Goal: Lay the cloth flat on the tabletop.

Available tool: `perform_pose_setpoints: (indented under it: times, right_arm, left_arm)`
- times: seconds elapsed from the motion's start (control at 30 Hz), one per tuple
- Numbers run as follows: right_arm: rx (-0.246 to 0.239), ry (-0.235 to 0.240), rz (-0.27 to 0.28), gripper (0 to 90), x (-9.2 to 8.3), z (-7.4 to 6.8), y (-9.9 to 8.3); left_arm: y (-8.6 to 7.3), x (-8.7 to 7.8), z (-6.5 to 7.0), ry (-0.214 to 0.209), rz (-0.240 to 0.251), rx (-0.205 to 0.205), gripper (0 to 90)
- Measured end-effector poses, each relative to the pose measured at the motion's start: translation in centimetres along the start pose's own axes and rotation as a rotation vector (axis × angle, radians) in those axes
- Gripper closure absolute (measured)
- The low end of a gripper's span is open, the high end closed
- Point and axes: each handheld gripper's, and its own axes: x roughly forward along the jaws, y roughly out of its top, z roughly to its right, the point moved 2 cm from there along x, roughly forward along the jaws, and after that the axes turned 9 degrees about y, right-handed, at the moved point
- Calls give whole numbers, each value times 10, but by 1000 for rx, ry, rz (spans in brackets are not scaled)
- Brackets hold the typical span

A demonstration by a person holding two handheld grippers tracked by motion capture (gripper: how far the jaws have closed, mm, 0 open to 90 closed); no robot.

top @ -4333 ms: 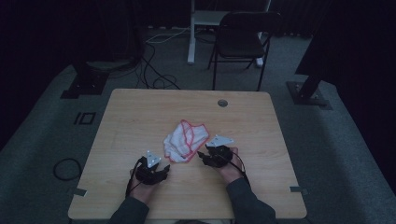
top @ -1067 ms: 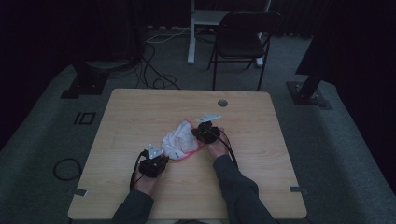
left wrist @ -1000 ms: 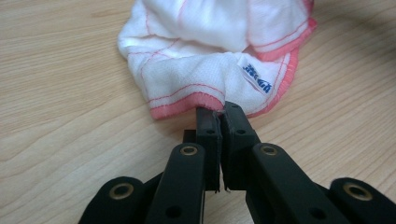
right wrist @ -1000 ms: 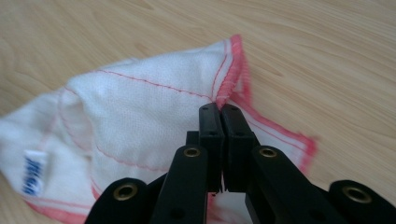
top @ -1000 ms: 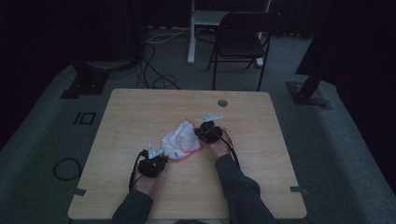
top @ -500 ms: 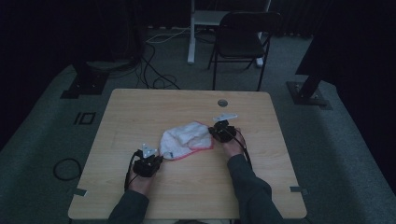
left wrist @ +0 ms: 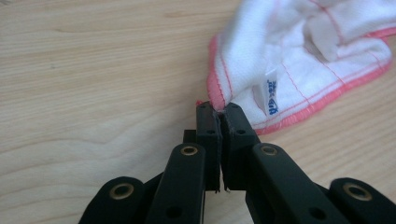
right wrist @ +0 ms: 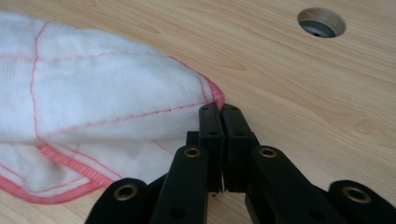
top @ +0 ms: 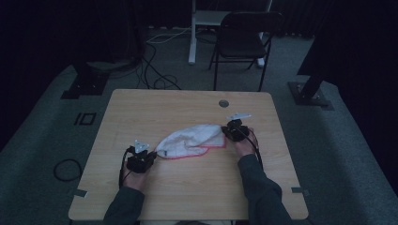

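The white cloth with pink hem (top: 191,139) lies on the tabletop (top: 187,108), folded over on itself, its long axis running between the two tools. The left tool (left wrist: 218,109) is clenched on the cloth's near-left corner; the right tool (right wrist: 218,109) is clenched on the far-right corner. Each corner sits directly ahead of its own tool's tips. Judgement: any spreading or folding move turns on this stretched diagonal; both hands are equally engaged.

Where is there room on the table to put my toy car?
Bare wood lies between the cloth and the table's far edge, left of the round hole. The near strip between the two forearms is free too. The middle is crowded.
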Motion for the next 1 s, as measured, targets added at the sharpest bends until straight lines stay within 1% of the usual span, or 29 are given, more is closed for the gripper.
perform_pose_setpoints:
  times: [0.17,0.23,0.27,0.33,0.4,0.5,0.57,0.63,0.77,0.9,1.0]
  right_arm:
    - [9,-13,-4,887,-2,4,1]
    - [4,-13,-2,864,-1,3,2]
    - [0,-18,-4,814,-1,2,2]
    - [-4,-10,-14,756,-1,0,2]
    - [-13,-21,-8,714,-2,-3,1]
    - [-21,-20,6,699,-7,-8,-3]
    - [-40,-10,5,698,-8,-13,-7]
    - [-54,1,0,697,-8,-18,-12]
    - [-82,32,-9,697,-6,-29,-21]
    - [-113,56,-27,685,0,-39,-27]
    - [-122,68,-44,672,5,-43,-30]
  left_arm:
    - [5,6,-7,22,-12,-14,878]
    - [7,8,-6,22,-23,-16,869]
    - [8,8,-6,22,-21,-16,844]
    - [9,5,-4,16,-12,-13,819]
    - [10,1,-4,16,0,-8,795]
    - [10,-5,-3,10,19,-12,786]
    - [11,-9,-2,11,30,-4,780]
    - [11,-12,2,10,40,6,778]
    - [14,-14,12,-14,54,33,777]
    - [17,-9,26,-44,52,64,777]
    - [19,-3,38,-68,42,91,778]
